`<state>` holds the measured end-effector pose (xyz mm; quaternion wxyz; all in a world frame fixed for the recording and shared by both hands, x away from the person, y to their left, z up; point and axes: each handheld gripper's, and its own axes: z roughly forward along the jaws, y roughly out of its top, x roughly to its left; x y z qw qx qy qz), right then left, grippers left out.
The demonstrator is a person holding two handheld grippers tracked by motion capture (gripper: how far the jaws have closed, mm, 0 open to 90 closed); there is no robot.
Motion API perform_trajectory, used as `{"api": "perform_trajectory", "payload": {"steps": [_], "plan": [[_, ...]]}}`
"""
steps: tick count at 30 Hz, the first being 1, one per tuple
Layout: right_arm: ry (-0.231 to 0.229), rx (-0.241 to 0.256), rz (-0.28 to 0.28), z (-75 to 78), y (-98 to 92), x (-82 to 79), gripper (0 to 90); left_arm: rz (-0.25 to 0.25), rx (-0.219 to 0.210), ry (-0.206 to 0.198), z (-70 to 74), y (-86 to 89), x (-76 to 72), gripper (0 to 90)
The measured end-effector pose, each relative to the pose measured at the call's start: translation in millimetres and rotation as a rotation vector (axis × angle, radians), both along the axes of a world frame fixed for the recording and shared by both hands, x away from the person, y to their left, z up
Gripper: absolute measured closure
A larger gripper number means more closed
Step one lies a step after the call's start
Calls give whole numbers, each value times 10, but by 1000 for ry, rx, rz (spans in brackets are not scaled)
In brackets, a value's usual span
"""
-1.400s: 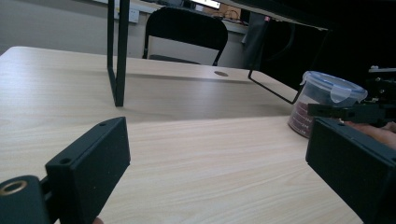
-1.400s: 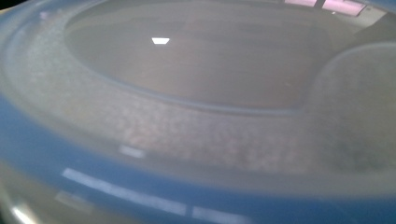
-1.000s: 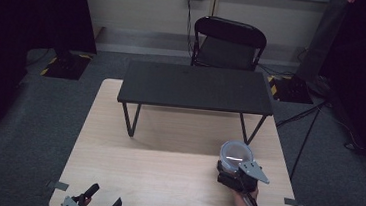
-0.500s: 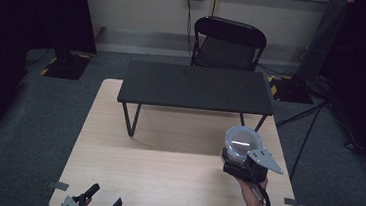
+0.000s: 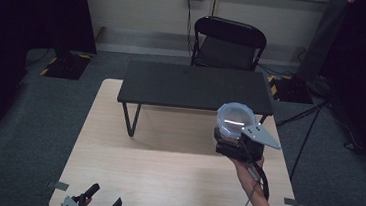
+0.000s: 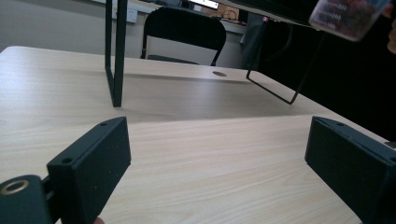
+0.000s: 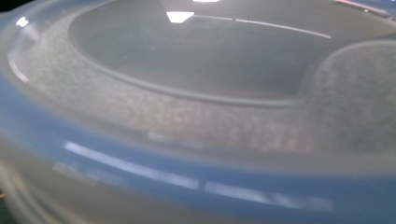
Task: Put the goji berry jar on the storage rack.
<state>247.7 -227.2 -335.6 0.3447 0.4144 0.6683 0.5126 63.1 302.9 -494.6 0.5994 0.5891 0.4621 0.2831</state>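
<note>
Landmark: the black shelf (image 5: 195, 86) standing on the counter (image 5: 164, 176).

Nearest, at the counter's front edge well before the shelf's left leg, the left claw (image 5: 98, 202) rests idle with jaws spread wide, grasping nothing.

Farther in, just before the shelf's right end, the right claw (image 5: 230, 140) holds a lidded tub (image 5: 234, 120) clear of the counter. Its jaws are hidden by the tub, but the tub's suspension indicates a clenched grip on it.

Progress, as judged: pickup complete; the tub is raised near shelf height but not yet set down. Placement and release remain.

Count: one tub, one shelf, one counter, two claws. Beyond the shelf: one chair (image 5: 229, 44).
</note>
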Motion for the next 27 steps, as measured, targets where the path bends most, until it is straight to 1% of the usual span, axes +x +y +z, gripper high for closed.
{"api": "perform_trajectory", "payload": {"steps": [5,6,11,14,18,21,22,23,27], "plan": [[18,16,0,182,127,186,20,0,-1,2,2,3,1,59],[23,24,-3,230,166,247,20,0,-1,3,4,5,1,59],[24,24,-19,393,322,485,19,3,0,1,1,14,2,58],[20,14,-32,474,430,629,19,2,-1,2,1,15,5,58],[31,18,-41,532,535,792,19,-2,2,2,7,14,7,56],[43,22,-51,551,620,880,19,-3,4,10,20,12,12,50],[45,38,-103,545,760,912,19,-2,5,11,23,9,12,49],[52,45,-104,548,781,945,19,-2,10,12,31,11,12,49],[63,35,-115,537,888,1073,19,2,16,17,46,2,12,39]]}}
